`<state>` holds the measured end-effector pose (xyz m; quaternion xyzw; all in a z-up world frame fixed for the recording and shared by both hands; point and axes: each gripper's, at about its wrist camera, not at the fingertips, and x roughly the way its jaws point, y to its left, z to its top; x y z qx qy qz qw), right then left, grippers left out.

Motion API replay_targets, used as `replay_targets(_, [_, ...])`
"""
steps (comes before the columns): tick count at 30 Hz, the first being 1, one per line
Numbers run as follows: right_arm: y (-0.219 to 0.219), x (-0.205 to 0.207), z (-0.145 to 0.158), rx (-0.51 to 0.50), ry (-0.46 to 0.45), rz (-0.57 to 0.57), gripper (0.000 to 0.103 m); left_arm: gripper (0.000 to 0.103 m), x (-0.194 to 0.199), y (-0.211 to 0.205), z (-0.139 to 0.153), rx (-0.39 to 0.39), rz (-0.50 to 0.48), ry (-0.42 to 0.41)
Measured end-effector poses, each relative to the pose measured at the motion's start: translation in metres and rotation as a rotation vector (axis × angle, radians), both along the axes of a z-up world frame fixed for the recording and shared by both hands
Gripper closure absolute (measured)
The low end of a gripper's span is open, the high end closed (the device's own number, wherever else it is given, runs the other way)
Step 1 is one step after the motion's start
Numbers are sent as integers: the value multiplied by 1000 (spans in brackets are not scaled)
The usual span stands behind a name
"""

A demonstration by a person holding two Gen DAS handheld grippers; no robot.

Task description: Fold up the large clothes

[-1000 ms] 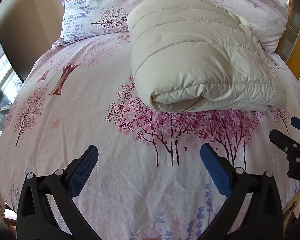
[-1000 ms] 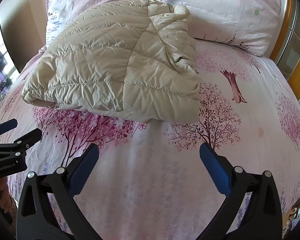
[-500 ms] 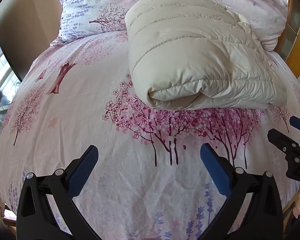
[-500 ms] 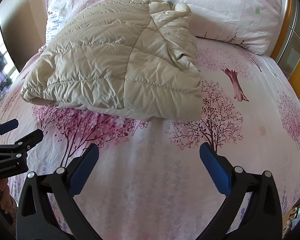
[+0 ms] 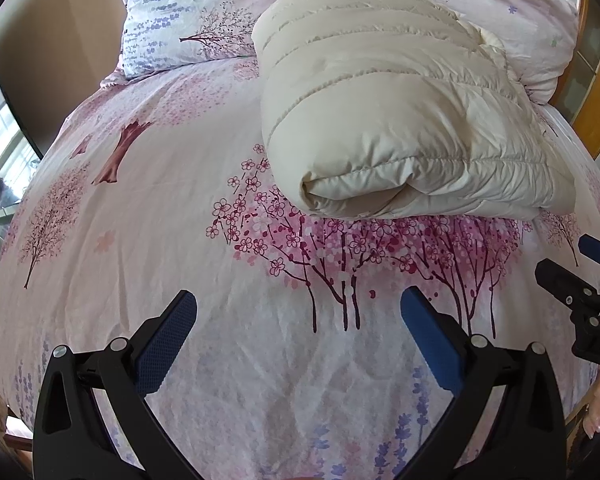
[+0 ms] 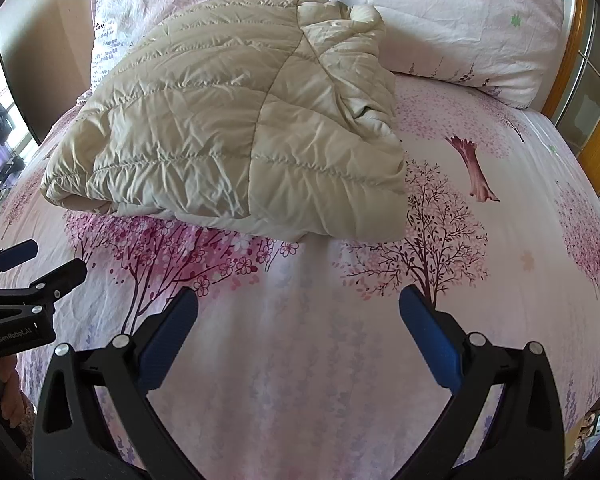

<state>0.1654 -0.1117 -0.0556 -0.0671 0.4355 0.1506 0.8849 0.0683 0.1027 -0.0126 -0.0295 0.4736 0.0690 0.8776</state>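
From my feed the cream puffer jacket (image 5: pixel 400 120) is sitting folded into a chunky bundle on the pink tree-print bedsheet (image 5: pixel 140 240), up around 12 to 1 o'clock in the left wrist view, butted against the pillows (image 6: pixel 460 20) at the headboard end. My left gripper (image 5: pixel 298 336) is spread wide and empty, hovering over bare sheet, and the right gripper (image 6: pixel 298 336) is just as wide apart with nothing in it.

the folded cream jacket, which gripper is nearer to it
About even, no clear winner. The left gripper is open off the folded cream jacket at its rolled end; the right gripper is open before its flat end.
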Motion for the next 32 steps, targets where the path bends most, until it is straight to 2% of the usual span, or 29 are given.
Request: replay_targets(32, [-2,2,-4,2,16,2,2,1,0,2,0,-6,3,-6])
